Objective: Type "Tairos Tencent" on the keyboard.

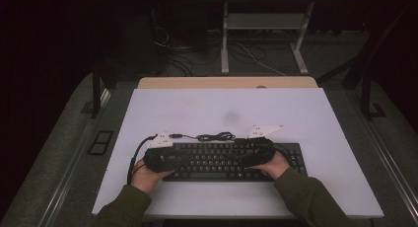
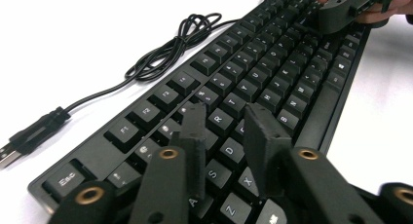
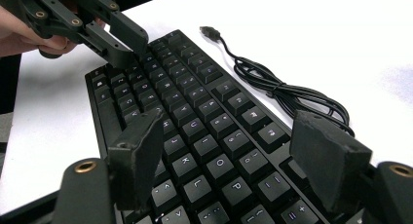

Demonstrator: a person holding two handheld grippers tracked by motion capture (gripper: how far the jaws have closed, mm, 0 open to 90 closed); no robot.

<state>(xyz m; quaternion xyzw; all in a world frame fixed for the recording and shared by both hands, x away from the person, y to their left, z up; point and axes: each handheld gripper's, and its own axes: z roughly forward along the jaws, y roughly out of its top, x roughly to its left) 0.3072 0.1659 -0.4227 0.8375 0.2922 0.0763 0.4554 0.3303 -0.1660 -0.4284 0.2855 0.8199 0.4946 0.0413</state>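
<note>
A black keyboard lies flat near the front of the white table. Its black cable is coiled just behind it, and the USB plug lies loose on the table. My left gripper hovers over the keyboard's left end. In the left gripper view its jaws stand a narrow gap apart above the letter keys, with nothing between them. My right gripper is over the right half. Its jaws are spread wide above the keys, holding nothing.
White table surface stretches behind and to both sides of the keyboard. A wooden desk edge runs along the far side. Beyond it, a desk frame and loose cables sit on the dark floor.
</note>
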